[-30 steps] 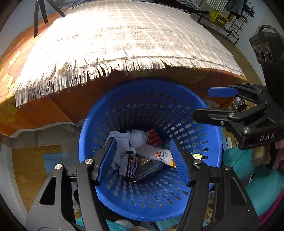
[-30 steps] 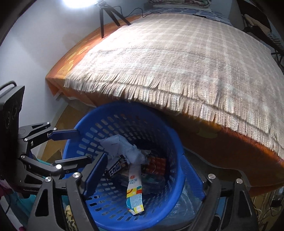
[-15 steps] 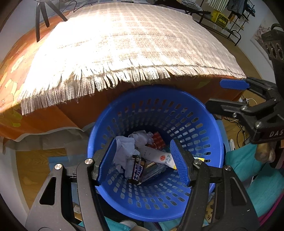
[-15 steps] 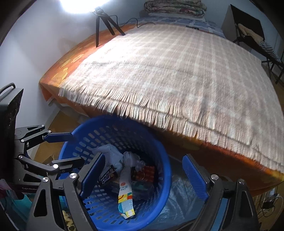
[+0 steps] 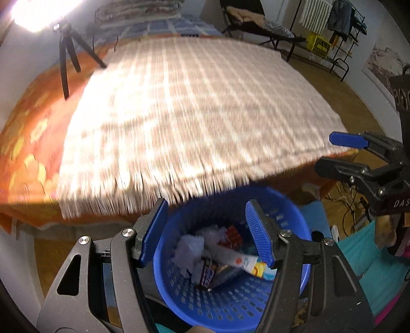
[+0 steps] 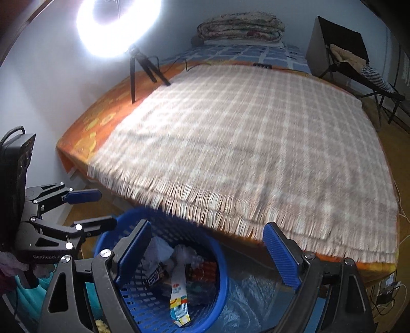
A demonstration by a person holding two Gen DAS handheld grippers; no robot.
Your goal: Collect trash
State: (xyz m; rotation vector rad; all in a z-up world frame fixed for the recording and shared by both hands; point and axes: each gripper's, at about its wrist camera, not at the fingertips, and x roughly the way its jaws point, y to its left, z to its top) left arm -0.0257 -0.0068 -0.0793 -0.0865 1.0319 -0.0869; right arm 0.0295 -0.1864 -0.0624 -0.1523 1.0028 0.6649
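Both cameras are tilting up and pulling back: half a second ago the blue basket (image 5: 230, 269) was filling the middle of each view, and now it is sitting low in the frame while the checked blanket (image 5: 184, 123) is taking up most of the picture, smeared by motion. I judge this as the dropping step being over and both claws lifting away to look for more trash.

The left gripper (image 5: 206, 233) is standing spread wide and holding nothing, its blue pads framing the basket at the bottom centre of the left view. The right gripper (image 6: 207, 256) is likewise spread and empty, its left pad over the basket rim at the lower left of the right view.

The collected trash is lying inside the basket: crumpled tissue (image 5: 188, 252), a white tube (image 5: 235, 260), a dark candy wrapper (image 5: 207, 274) and something red (image 5: 232, 234).

The blanket's fringe (image 6: 184, 202) is hanging over the basket's far rim, so the gap there is tight. No loose trash is showing on the blanket. A tripod (image 6: 143, 69) with a ring light (image 6: 115, 23) is standing at the upper left of the right view, near the blanket's far corner. The wide middle of the blanket is offering open room for moving; clear plastic sheet (image 6: 246, 299) is lying beside the basket.
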